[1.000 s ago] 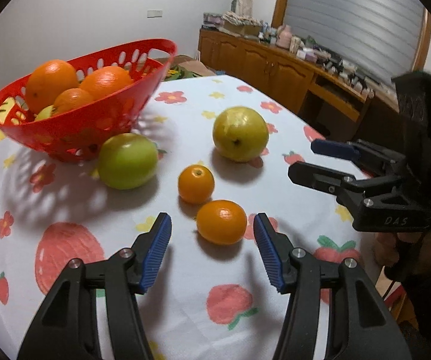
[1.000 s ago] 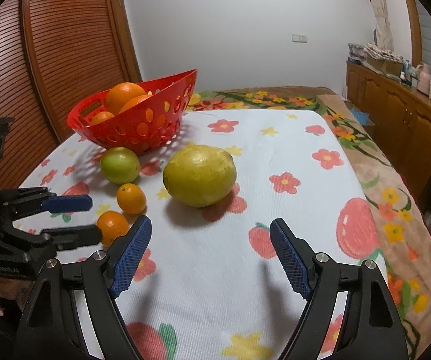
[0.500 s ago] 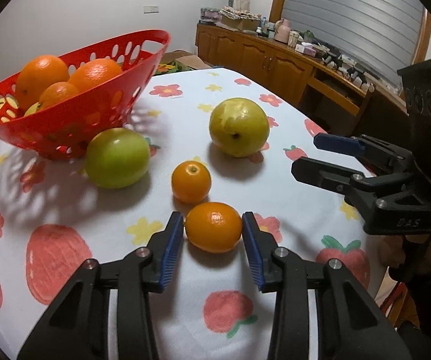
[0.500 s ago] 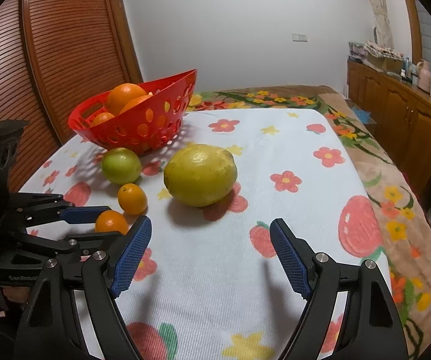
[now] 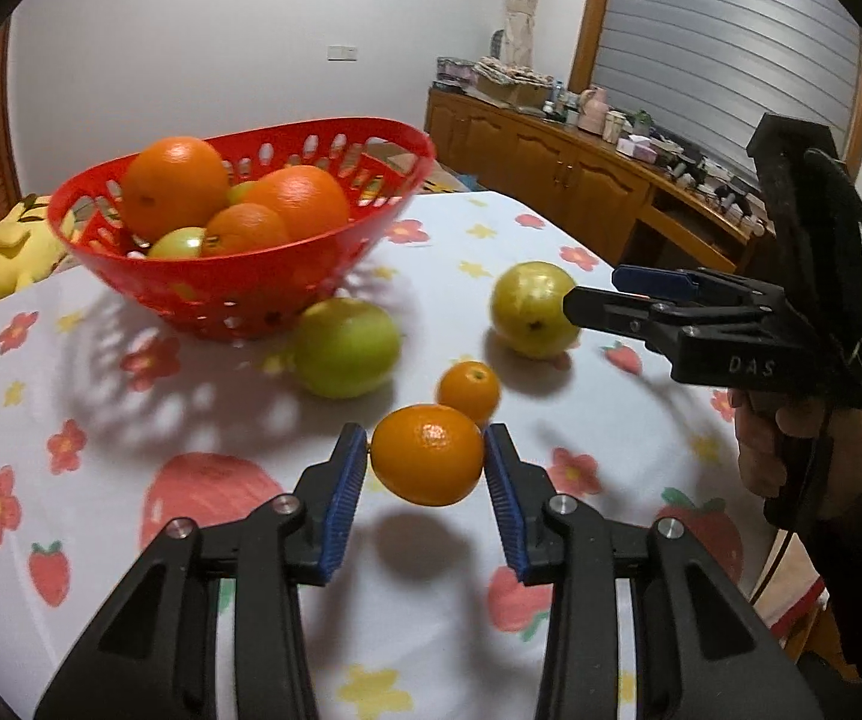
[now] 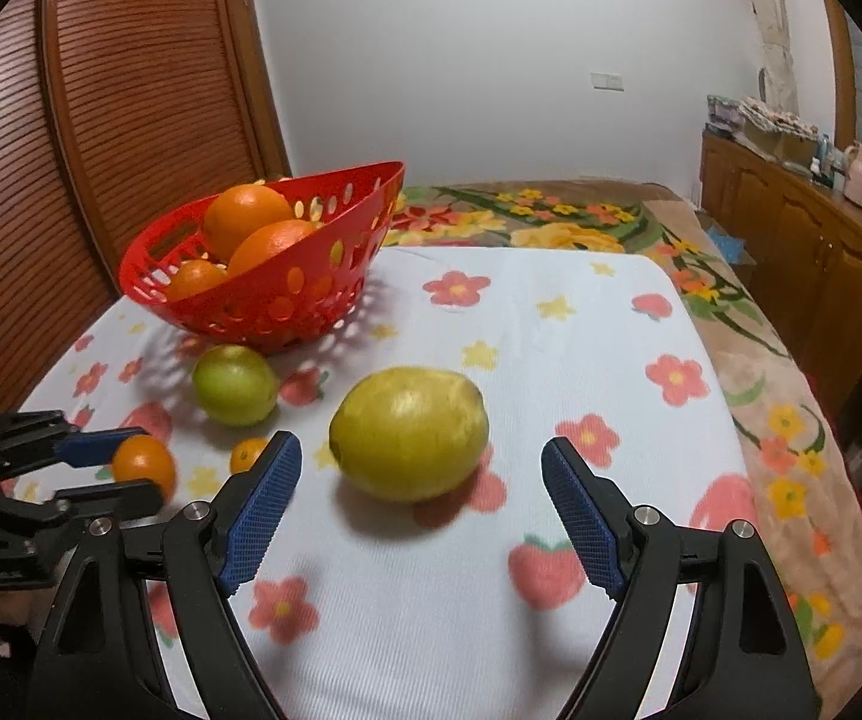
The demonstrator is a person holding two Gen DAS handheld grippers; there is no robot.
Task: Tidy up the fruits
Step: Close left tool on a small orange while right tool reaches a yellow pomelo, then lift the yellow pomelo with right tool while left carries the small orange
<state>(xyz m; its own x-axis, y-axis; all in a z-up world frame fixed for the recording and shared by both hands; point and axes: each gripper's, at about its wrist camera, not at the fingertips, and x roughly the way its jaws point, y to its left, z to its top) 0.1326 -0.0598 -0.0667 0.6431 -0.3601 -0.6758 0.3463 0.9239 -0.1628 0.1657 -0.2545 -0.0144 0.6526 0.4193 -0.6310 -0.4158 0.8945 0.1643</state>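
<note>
The left gripper (image 5: 426, 468) is clamping a small round orange mandarin (image 5: 428, 455) between its two blue ribbed pads (image 5: 341, 501), the pads pressing on either side of the fruit. The mandarin is hanging clear of the white flower-and-strawberry printed tablecloth (image 5: 131, 420), with its shadow lying on the cloth below it. Just beyond it, a smaller round orange kumquat-sized fruit (image 5: 468, 383) is sitting on the cloth. To the left of that, a round green apple-like fruit (image 5: 347, 347) is resting just beside the foot of a red perforated plastic basket (image 5: 239, 294), which is holding several large oranges (image 5: 174, 187) and a partly hidden green fruit.

The right gripper (image 6: 422, 513) is hanging with its jaws spread wide and gripping nothing. A large yellow-green pear-shaped fruit (image 6: 410, 432) is lying on the tablecloth (image 6: 551, 360) between and just ahead of its fingertips, apart from both pads. In the left wrist view, this gripper (image 5: 593, 294) is reaching in from the right, its tips overlapping that same yellow-green fruit (image 5: 530, 309), and a hand (image 5: 791, 450) is wrapping around its handle. Off to the right, a wooden sideboard (image 5: 581, 180) cluttered with small items is standing along the wall.
</note>
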